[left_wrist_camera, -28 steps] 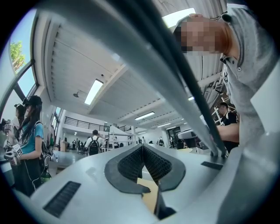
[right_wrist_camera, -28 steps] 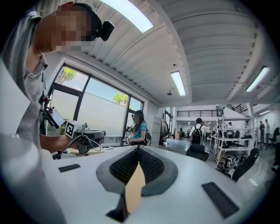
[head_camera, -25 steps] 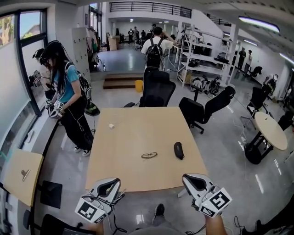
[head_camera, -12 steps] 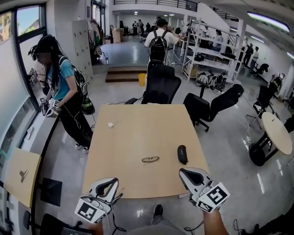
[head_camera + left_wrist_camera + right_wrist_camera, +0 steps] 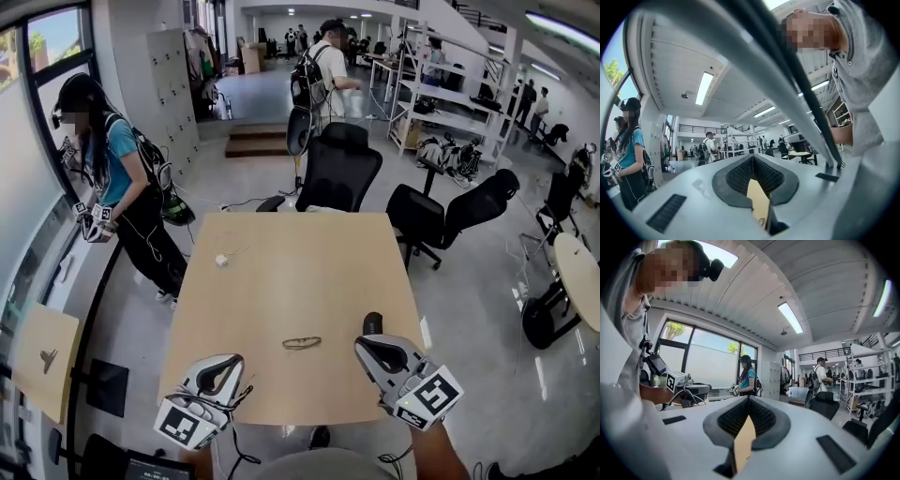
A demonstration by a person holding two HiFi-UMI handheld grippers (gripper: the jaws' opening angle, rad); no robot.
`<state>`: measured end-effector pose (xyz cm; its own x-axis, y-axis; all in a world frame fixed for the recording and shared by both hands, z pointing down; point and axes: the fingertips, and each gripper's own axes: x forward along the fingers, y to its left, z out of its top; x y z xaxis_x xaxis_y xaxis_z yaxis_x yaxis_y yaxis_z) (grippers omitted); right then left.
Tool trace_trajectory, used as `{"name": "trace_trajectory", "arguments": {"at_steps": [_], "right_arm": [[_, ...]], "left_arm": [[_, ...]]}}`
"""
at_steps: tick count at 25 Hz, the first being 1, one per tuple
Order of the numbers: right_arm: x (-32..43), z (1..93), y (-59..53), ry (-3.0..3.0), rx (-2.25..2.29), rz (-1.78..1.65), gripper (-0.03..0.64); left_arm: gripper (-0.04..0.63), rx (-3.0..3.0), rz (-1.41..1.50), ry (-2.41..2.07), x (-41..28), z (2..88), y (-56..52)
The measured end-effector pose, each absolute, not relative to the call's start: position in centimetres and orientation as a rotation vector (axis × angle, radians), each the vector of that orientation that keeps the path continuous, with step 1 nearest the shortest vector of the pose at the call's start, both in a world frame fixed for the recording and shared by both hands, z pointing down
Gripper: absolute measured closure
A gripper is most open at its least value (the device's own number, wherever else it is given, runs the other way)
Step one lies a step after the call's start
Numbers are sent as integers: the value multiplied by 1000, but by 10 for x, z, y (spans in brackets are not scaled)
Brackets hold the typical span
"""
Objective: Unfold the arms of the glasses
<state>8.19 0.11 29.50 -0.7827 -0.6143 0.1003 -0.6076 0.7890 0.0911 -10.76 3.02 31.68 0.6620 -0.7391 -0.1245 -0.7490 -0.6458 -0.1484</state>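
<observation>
Two tools, left [image 5: 223, 364] and right [image 5: 368, 346], poised low over the near edge of the tabletop [image 5: 281, 272]. Jaws of each closed to a thin slit, with nothing gripped. Glasses [image 5: 302, 343] flat on the tabletop ahead of both tools and between them, nearer the right tool and touching neither. Frame too small here to show how the arms lie; presumably folded, given the task. Dark oblong case [image 5: 372, 323] just beyond the right tool's tip, partly hidden by it.

Likely hazards from this position:
- Approach with jaws closed: frame pushed along the tabletop rather than grasped, since little of so thin a frame stands proud for a jaw to catch.
- Right tool advanced without care: case knocked, or nudged into the glasses.
- Grip on a lens or the bridge instead of an arm: smearing, or twisting of the frame.
- One-sided pull without a steadying hold from the other tool: whole frame dragged, hinge strained, arm left unopened.
</observation>
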Motion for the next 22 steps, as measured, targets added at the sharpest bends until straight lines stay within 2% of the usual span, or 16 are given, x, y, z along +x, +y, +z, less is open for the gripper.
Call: {"name": "trace_trajectory", "arguments": {"at_steps": [8, 22], "right_arm": [[105, 307, -38, -2904, 907, -61, 609], [103, 326, -88, -2894, 951, -11, 609]], "left_arm": [[588, -2692, 37, 1223, -62, 320, 1], [588, -2702, 38, 1204, -60, 333, -60]]}}
